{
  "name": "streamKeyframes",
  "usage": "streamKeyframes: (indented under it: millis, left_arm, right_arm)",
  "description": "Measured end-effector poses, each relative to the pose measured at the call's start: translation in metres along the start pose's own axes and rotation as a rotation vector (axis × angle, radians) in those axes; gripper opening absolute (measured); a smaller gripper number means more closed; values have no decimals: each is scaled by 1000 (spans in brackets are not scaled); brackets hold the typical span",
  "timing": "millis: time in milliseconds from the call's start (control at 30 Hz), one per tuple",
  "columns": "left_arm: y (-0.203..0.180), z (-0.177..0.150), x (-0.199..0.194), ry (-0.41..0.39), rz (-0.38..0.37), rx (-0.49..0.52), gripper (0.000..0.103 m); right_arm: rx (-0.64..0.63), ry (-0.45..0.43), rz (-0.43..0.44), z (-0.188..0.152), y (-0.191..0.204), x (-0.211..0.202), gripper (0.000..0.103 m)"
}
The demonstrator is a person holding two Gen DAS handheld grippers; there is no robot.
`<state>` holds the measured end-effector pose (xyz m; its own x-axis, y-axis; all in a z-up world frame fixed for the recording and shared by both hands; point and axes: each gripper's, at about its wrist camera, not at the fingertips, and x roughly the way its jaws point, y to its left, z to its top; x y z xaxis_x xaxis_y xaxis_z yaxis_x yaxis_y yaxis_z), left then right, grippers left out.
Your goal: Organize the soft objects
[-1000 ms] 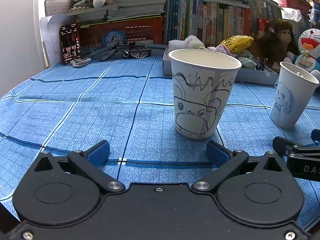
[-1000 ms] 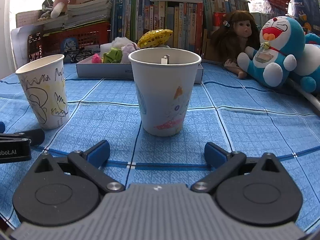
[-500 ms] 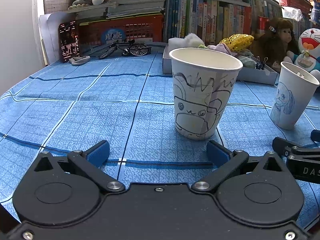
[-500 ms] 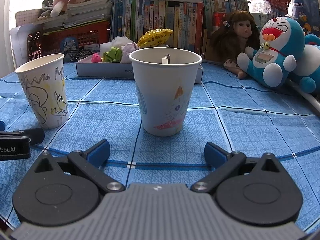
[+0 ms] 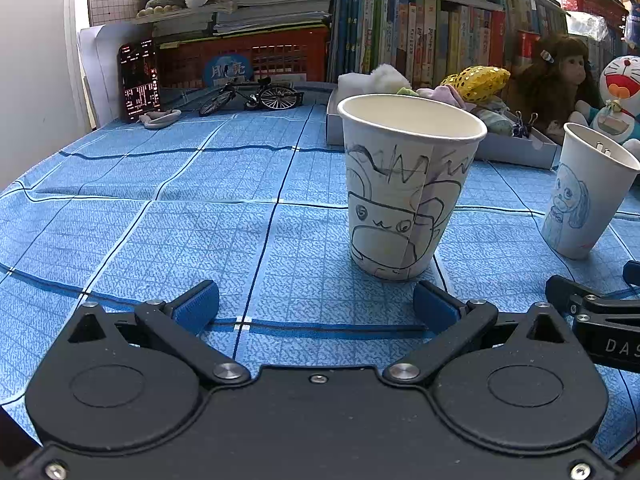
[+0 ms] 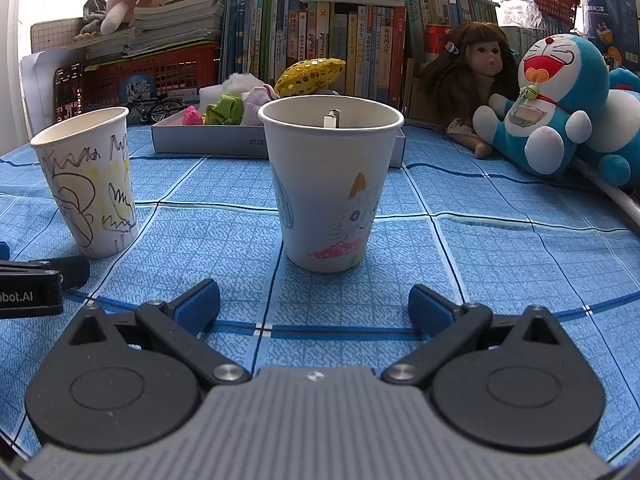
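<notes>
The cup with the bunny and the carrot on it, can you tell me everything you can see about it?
The bunny cup is a white paper cup with a rolled rim, wider at the top. Crayon drawings show a whiskered face, orange ears and a red carrot. It stands upright on the blue checked tablecloth, just ahead of the open right gripper, which does not touch it. A small white and metal piece pokes up inside; what it is cannot be told.

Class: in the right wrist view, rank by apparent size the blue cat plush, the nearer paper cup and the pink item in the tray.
1. blue cat plush, though the cup's nearness makes this close
2. nearer paper cup
3. pink item
</notes>
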<state>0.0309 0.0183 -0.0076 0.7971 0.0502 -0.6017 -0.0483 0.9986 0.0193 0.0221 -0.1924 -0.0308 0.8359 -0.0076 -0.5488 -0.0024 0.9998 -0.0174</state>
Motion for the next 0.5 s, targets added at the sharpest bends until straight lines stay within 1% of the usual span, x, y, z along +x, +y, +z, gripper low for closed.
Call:
streamKeyframes:
  millis: [500]
  left_arm:
    - [0, 0, 0, 0, 5, 0, 103]
  right_arm:
    - [0, 0, 0, 0, 0, -1, 103]
